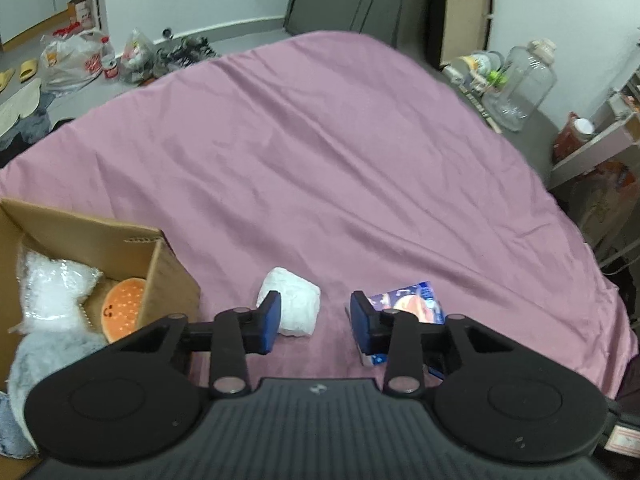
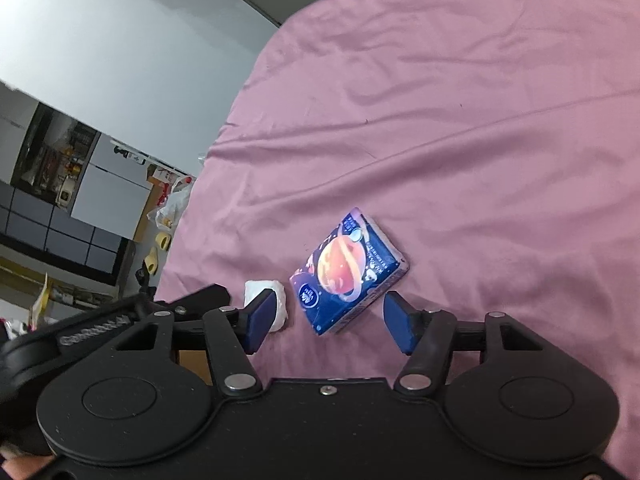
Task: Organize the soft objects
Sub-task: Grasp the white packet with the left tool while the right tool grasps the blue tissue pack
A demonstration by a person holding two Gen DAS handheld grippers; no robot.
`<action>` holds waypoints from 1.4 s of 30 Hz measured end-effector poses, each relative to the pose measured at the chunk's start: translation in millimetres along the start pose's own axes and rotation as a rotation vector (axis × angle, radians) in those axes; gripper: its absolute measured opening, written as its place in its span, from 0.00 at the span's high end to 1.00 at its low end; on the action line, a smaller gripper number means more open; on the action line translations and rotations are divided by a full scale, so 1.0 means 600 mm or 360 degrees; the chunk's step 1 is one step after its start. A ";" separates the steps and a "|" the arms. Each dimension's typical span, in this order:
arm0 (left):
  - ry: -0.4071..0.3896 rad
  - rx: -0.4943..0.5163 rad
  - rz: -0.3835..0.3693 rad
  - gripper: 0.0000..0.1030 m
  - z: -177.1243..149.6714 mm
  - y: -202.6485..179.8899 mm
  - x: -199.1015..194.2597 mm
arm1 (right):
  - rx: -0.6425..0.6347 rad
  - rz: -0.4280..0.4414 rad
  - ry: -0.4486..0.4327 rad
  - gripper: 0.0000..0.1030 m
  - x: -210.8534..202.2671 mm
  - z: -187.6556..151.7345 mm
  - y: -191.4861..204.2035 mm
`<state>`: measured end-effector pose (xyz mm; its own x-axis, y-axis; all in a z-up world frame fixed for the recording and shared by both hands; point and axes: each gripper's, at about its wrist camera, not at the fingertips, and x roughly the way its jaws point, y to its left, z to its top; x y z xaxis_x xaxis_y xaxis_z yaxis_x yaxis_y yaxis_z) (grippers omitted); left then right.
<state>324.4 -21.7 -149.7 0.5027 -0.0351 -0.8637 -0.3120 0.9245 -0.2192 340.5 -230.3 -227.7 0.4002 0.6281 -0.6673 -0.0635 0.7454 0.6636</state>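
A white soft wad (image 1: 294, 306) lies on the pink bedsheet (image 1: 320, 160), just ahead of my left gripper (image 1: 316, 322), which is open and empty. A blue tissue pack with a planet print (image 1: 416, 308) lies to the right, partly hidden by the right finger. In the right wrist view the tissue pack (image 2: 348, 270) sits just beyond my open right gripper (image 2: 328, 322), and the white wad (image 2: 268, 304) peeks out behind its left finger. A cardboard box (image 1: 160, 264) at left holds a bubble-wrap piece (image 1: 52, 292), an orange plush (image 1: 122, 312) and a grey fluffy item (image 1: 44, 356).
Plastic bags (image 1: 76, 60) and slippers (image 1: 28, 70) lie on the floor beyond the bed. A large clear bottle (image 1: 524, 84) and shelves (image 1: 600, 148) stand at the right. The left gripper's body (image 2: 100, 328) shows at the left of the right wrist view.
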 end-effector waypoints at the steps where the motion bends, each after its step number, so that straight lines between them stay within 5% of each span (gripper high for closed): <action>1: 0.0012 -0.0002 0.0008 0.66 0.001 -0.001 0.008 | 0.0014 0.0007 0.0006 0.43 0.003 0.001 -0.003; 16: 0.0095 0.0061 0.0216 0.65 0.007 -0.011 0.085 | 0.0229 0.0106 0.0041 0.48 0.045 0.018 -0.049; 20: 0.0265 -0.0059 0.0094 0.64 -0.004 0.008 0.105 | 0.0245 0.0117 0.0020 0.51 0.045 0.023 -0.054; 27: 0.0150 -0.0050 0.0113 0.67 -0.014 -0.001 0.097 | 0.0213 0.0117 0.0003 0.51 0.044 0.020 -0.051; 32: 0.0117 -0.0025 0.0110 0.68 -0.013 -0.007 0.079 | 0.0236 0.0091 -0.0014 0.73 0.041 0.019 -0.059; 37: 0.0128 0.0028 0.0058 0.67 -0.014 -0.016 0.058 | 0.0207 -0.0002 -0.0019 0.75 0.015 0.018 -0.054; 42: 0.0146 0.0075 0.0039 0.51 -0.017 -0.022 0.049 | 0.0203 -0.0091 -0.0036 0.75 -0.014 0.016 -0.063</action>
<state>335.0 -39.0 -177.0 0.4185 -0.0449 -0.9071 -0.2841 0.9422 -0.1777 348.4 -265.8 -243.6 0.4207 0.5792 -0.6983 0.0761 0.7444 0.6633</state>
